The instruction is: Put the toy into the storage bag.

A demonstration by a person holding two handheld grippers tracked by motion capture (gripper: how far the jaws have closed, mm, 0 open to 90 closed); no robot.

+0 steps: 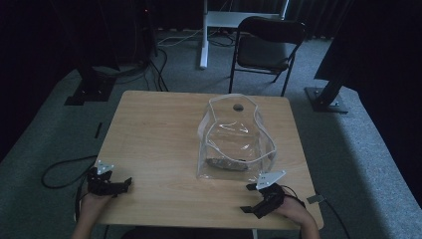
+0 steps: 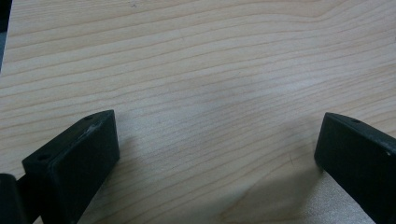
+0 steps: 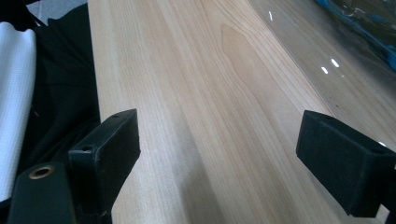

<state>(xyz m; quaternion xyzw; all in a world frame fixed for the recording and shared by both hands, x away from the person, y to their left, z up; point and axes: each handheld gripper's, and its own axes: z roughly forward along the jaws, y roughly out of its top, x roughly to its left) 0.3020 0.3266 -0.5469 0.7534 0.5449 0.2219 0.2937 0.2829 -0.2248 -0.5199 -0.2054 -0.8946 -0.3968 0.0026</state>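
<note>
High view: clear plastic bag (image 1: 234,142) w/ white trim stands upright mid-table, dark item inside; your left gripper (image 1: 113,185) & right gripper (image 1: 253,198) both spread, empty.

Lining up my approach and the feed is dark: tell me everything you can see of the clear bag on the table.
The clear bag looks like see-through plastic with pale trim along its edges and a white looped handle lying toward the far side. It stands upright, right of centre on the wooden table. A dark, flat thing lies on its bottom; what it is cannot be told. Neither gripper touches it; the right gripper, fingers apart, is nearest.
</note>
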